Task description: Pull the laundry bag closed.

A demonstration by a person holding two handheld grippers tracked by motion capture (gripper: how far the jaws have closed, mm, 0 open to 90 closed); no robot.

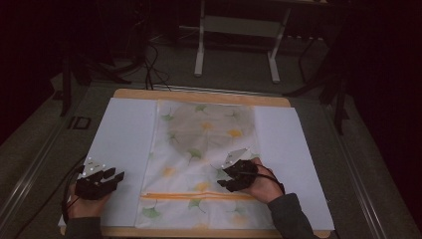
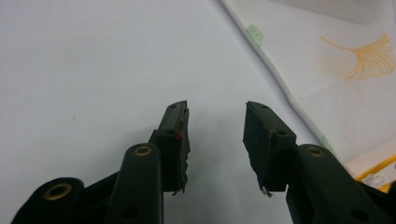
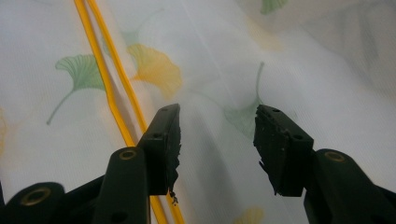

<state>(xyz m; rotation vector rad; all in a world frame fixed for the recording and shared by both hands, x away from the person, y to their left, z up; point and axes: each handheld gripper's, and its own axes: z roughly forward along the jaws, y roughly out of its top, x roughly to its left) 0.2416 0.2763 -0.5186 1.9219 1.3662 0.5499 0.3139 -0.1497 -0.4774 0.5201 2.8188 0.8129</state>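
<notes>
Left gripper (image 1: 113,178) and right gripper (image 1: 226,185) both hover low, jaws apart, empty.

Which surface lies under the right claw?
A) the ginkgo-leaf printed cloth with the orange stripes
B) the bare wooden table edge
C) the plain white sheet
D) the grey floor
A: the right claw hangs open over the ginkgo-leaf printed cloth, close to its orange stripes, while the left claw is over the plain white sheet.
</notes>
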